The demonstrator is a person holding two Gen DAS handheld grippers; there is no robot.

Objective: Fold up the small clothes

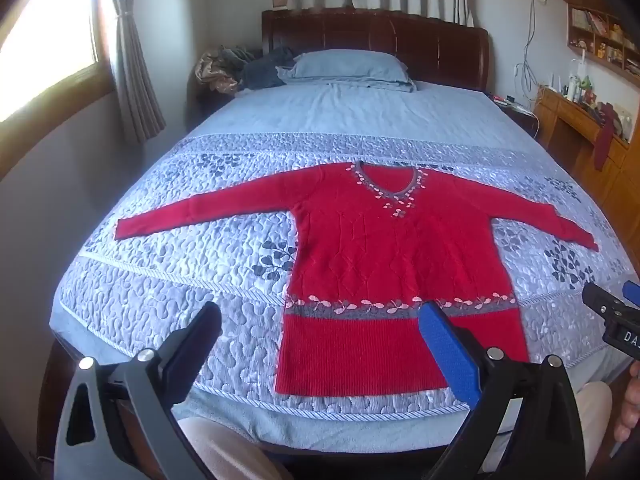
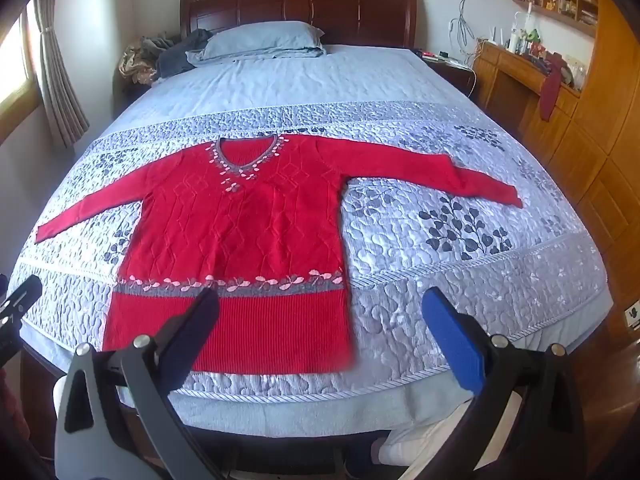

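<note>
A red knitted sweater (image 1: 384,248) (image 2: 240,224) lies flat and face up on the quilted bed, both sleeves spread out sideways and its ribbed hem toward me. My left gripper (image 1: 320,320) hovers open above the hem's left part, with nothing between its fingers. My right gripper (image 2: 320,308) hangs open over the hem's right corner, also empty. In the left wrist view the right gripper's tip (image 1: 612,308) shows at the right edge. The left gripper's tip (image 2: 20,296) appears at the left edge of the right wrist view.
The blue quilt (image 1: 180,280) (image 2: 460,280) covers the bed to its near edge. A pillow (image 1: 348,66) and bundled clothes (image 1: 232,68) lie by the dark headboard. A wooden desk and shelves (image 2: 540,60) line the right wall. A curtained window (image 1: 60,60) is at left.
</note>
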